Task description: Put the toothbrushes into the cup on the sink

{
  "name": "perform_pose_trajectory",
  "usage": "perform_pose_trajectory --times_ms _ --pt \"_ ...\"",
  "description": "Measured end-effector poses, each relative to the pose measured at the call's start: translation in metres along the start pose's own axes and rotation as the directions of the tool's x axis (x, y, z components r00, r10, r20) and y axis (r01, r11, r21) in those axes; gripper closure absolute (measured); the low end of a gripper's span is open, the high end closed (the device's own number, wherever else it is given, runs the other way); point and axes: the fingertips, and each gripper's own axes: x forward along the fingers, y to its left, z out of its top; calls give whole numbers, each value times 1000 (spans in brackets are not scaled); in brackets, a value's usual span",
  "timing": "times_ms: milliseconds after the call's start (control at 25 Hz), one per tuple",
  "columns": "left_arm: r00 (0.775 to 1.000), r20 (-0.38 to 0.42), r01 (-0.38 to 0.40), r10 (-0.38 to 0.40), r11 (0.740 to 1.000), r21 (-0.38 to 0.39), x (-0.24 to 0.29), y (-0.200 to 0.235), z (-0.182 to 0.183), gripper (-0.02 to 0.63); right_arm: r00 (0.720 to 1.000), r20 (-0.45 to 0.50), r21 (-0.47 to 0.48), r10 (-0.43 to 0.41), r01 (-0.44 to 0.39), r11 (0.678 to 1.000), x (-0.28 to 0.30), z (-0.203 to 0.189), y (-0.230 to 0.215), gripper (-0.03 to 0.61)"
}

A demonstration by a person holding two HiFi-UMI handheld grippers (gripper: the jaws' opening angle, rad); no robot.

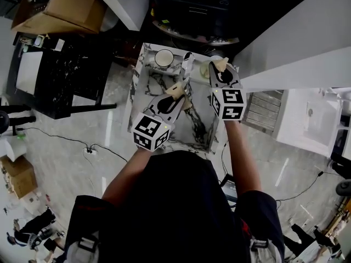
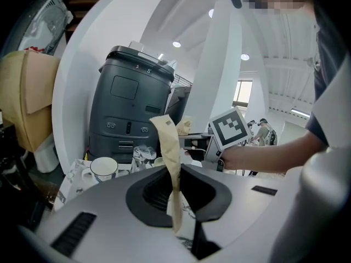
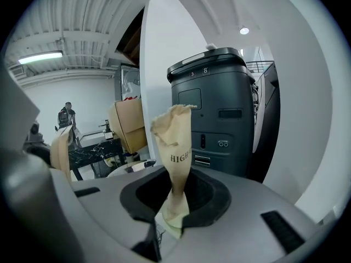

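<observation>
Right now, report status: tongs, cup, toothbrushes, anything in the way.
Left tongs shut, nothing between. Right tongs shut, nothing between. Cup upright on sink's far rim; no toothbrush in sight. Path to cup looks clear.

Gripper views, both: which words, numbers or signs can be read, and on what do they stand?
"HIGH": on the tan tape of the right gripper; it may run on out of sight.
"8": on the dark grey machine, near its top.
Small symbols on the machine's front: too small to read.
</observation>
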Motion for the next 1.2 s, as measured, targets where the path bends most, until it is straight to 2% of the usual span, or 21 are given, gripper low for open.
perform_pose_trajectory --times_ms 400,800,1200 --pt "1000 11 -5 5 1000 -2 -4 -1 1 574 999 -36 2 7 -7 1000 1 -12 3 506" --pt "1000 26 -3 3 1000 6 -8 -1 7 575 998 -52 33 35 -33 999 -4 -14 12 421" --pt "999 37 2 -2 1000 24 -14 -11 12 575 996 -77 54 35 -31 998 -11 -21 12 391"
